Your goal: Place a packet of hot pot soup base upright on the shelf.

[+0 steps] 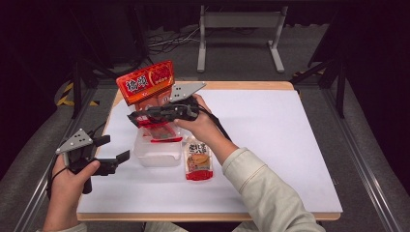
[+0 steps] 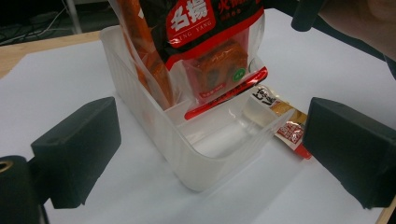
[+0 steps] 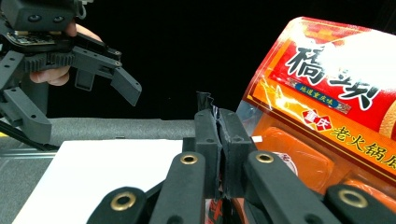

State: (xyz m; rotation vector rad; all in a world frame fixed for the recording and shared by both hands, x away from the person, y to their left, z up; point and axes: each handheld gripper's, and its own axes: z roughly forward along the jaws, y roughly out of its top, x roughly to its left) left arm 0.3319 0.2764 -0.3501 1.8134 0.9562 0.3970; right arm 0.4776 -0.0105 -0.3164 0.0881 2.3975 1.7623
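Note:
A clear plastic tub [image 1: 155,155] stands on the white table. An orange-red hotpot packet [image 1: 145,83] stands upright in it, leaning at the far side. My right gripper [image 1: 136,117] is shut on the top edge of a black-and-red sauce packet [image 1: 159,131], whose lower end hangs inside the tub. The right gripper view shows the pads [image 3: 208,135] pinching the crinkled black edge [image 3: 204,100], with the orange packet [image 3: 327,107] beside them. My left gripper [image 1: 115,148] is open just left of the tub [image 2: 196,154], with nothing between its fingers [image 2: 77,149].
A small flat snack packet [image 1: 198,162] lies on the table right of the tub, also seen past the tub's corner [image 2: 282,123]. The white mat [image 1: 270,140] stretches to the right. A metal stand [image 1: 239,21] sits on the floor behind the table.

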